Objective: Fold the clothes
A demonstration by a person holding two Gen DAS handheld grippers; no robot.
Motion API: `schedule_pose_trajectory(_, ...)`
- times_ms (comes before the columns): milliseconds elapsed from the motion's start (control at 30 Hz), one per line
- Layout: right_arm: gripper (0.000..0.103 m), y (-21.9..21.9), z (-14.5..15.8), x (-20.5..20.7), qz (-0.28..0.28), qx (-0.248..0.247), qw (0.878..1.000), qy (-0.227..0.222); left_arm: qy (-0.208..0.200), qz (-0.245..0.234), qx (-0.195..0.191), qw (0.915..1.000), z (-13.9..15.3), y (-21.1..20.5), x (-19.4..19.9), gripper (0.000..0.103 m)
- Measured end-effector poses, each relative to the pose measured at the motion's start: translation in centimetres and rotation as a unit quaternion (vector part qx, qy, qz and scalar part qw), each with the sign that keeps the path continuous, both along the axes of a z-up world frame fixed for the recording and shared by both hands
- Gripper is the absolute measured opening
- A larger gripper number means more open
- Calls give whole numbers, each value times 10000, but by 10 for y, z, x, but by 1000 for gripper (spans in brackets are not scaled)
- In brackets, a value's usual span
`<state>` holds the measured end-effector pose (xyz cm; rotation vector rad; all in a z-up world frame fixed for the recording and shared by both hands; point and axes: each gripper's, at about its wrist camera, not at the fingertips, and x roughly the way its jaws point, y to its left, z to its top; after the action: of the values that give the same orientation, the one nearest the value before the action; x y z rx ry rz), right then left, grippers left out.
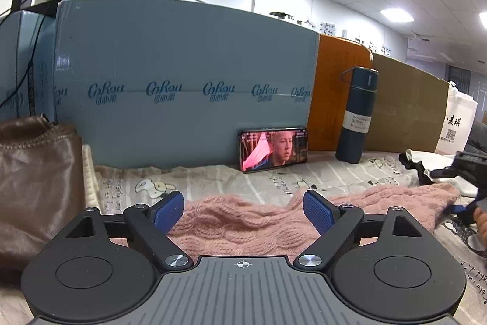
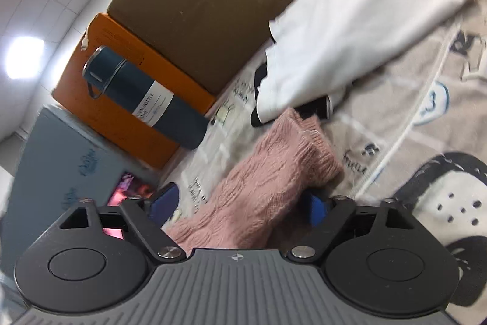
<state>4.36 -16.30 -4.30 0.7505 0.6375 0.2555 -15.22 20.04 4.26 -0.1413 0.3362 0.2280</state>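
My left gripper (image 1: 243,210) stands wide open over the pink sweater (image 1: 243,227), which lies lower centre on the printed sheet (image 1: 274,178), pads clear of it. My right gripper (image 2: 240,203) is open too, sweater (image 2: 261,185) between its fingers; whether they press it I can't tell.

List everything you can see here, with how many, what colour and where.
Knit sweater: one, pink, flat on the printed sheet.
Printed sheet: one, pale with cartoons, covering the surface.
Phone: one, screen lit, leaning on the blue box.
Blue box: one, behind the phone.
Orange box: one, right of the blue box.
Brown cardboard: one, further right.
Vacuum bottle: one, dark teal, upright before the orange box.
White garment: one, beyond the sweater.
Brown bag: one, far left.
Left hand-held gripper: open over the sweater.
Right hand-held gripper: open, sweater between its fingers.
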Motion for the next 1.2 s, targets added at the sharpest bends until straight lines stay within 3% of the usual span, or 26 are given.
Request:
schedule_pose_trajectory(33,50,3,-2,-1,-63,-135,9999,-63,8,-9,-5,10000,-1,1,0,88)
schedule_pose_trajectory(133,27,-1,-4,-6,-61,-193,9996,-202,25,-3,-5,10000,-3,1,0,88)
schedule_pose_trajectory(233,18,-6,-1,-12,-52,-149,9987,-479,18,30,19,10000,-4,2,0,88)
schedule_pose_trajectory(400,16,-15,26,-45,-60,-58,9933,-1151,19,64,73,10000,-5,3,-1,88)
schedule_pose_trajectory(500,14,-28,41,-66,-49,240,9913,-1290,16,53,82,10000,-6,3,-2,88)
schedule_pose_trajectory(667,14,-46,53,-81,-408,-19,9892,-1405,-11,33,127,9999,-5,1,-3,88)
schedule_pose_trajectory(833,14,-45,44,-71,-682,-670,9884,-1178,47,85,315,9995,-6,-2,-3,89)
schedule_pose_trajectory(1067,14,-2,50,-85,36,-1248,9748,-1846,143,146,502,9985,-9,-4,-1,93)
schedule_pose_trajectory(1200,14,30,49,-90,661,-1646,9656,-1901,121,129,487,9987,-8,-3,-2,93)
